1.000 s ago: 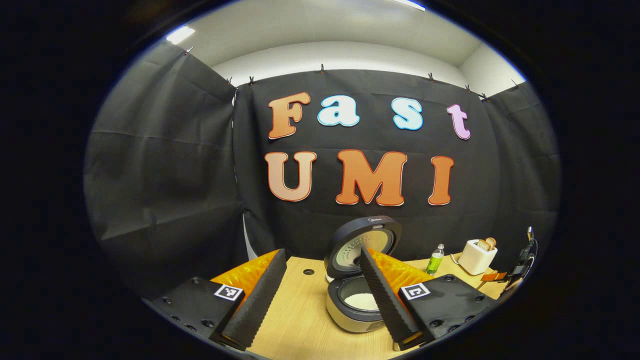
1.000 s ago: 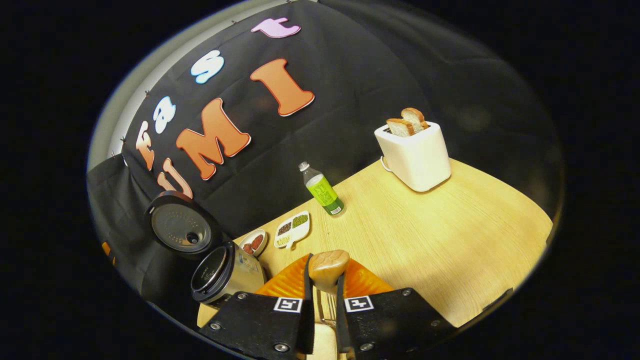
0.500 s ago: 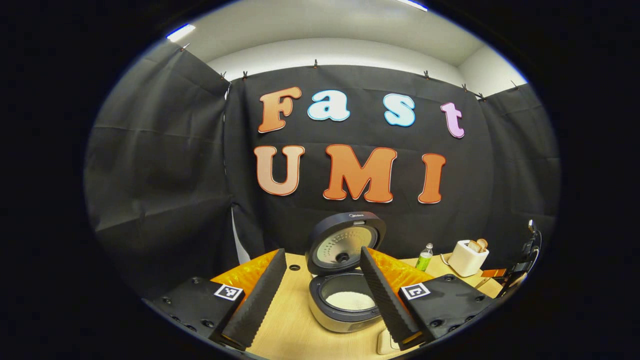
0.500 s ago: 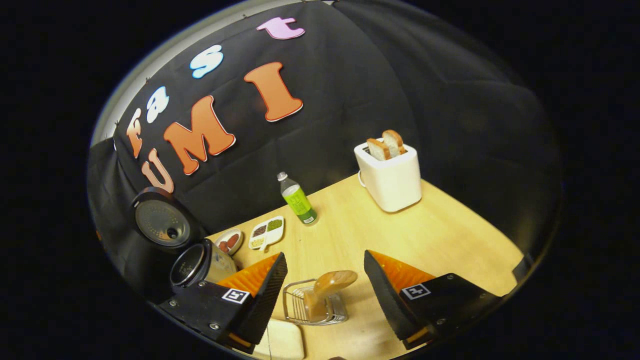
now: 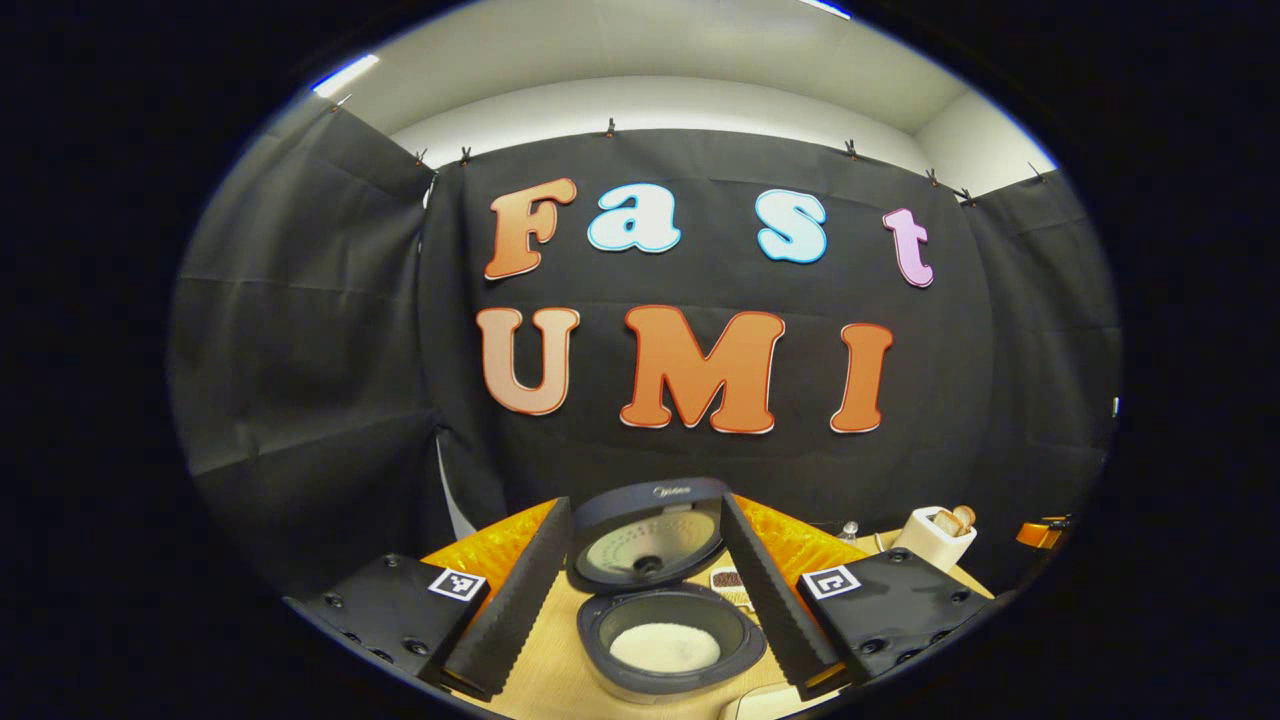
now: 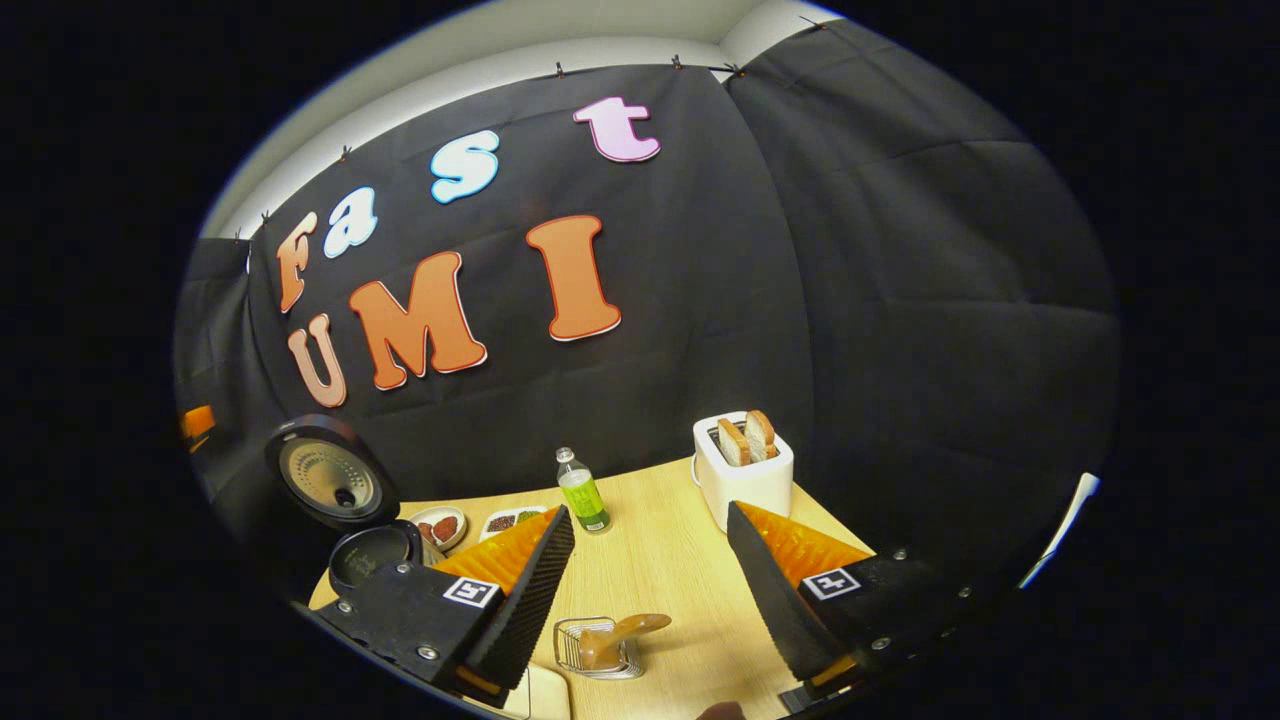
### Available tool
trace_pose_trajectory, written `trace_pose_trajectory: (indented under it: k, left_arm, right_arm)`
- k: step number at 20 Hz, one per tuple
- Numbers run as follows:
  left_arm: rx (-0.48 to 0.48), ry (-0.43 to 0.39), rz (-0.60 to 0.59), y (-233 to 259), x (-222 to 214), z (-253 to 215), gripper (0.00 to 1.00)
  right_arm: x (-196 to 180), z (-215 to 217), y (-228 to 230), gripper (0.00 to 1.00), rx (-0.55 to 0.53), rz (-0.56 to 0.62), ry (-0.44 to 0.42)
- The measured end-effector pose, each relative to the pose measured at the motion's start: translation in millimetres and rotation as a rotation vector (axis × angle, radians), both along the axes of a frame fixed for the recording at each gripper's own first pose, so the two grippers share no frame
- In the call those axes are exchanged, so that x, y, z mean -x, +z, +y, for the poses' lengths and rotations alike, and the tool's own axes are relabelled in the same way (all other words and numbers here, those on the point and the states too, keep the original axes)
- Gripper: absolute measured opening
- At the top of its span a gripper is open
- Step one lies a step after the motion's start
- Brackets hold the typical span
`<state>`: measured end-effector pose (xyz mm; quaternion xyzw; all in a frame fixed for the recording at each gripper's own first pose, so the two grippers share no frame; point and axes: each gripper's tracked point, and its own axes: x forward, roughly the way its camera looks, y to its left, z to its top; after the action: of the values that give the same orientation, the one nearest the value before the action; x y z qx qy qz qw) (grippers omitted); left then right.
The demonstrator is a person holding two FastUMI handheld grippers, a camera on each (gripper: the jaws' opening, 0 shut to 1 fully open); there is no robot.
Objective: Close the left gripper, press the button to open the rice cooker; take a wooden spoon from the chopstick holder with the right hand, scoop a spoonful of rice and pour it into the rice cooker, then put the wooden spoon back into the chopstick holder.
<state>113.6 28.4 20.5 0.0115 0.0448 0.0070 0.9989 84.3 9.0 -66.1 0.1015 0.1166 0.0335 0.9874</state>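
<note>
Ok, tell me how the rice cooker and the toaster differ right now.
The rice cooker is round and dark, the toaster boxy and white. The rice cooker's lid stands open over white rice; the toaster holds two upright bread slices. Both sit on the wooden table.

Black cloth wall [image 5: 300,330] hung in creased panels, clipped along the top edge. White wall [image 5: 660,105] and ceiling above it; ceiling light strip [image 5: 343,75] at upper left. Light wood-grain desk [image 6: 670,570] below, meeting the cloth at the rear and right.
</note>
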Motion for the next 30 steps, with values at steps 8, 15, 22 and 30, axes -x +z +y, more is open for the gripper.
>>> trace_pose_trajectory:
  k: [8, 15, 22, 30]
  left_arm:
    - [-0.063, -0.001, 0.047, 25.0, -134.3, -36.5, 0.98]
    - [-0.029, 0.028, 0.221, -44.5, -196.2, -29.9, 0.99]
    - [-0.058, 0.078, 0.348, -106.8, -197.0, -8.5, 0.99]
    - [-0.017, 0.061, 0.315, -111.4, -158.2, -21.4, 1.0]
  right_arm:
    - [13.5, -2.7, 25.3, 0.94, 0.019, -0.043, -0.004]
    - [15.3, -7.6, 30.7, 0.94, 0.039, -0.052, -0.03]
    - [18.4, -5.9, 29.0, 0.94, 0.02, -0.038, -0.035]
    - [27.1, 6.9, 41.7, 0.94, 0.028, -0.07, 0.012]
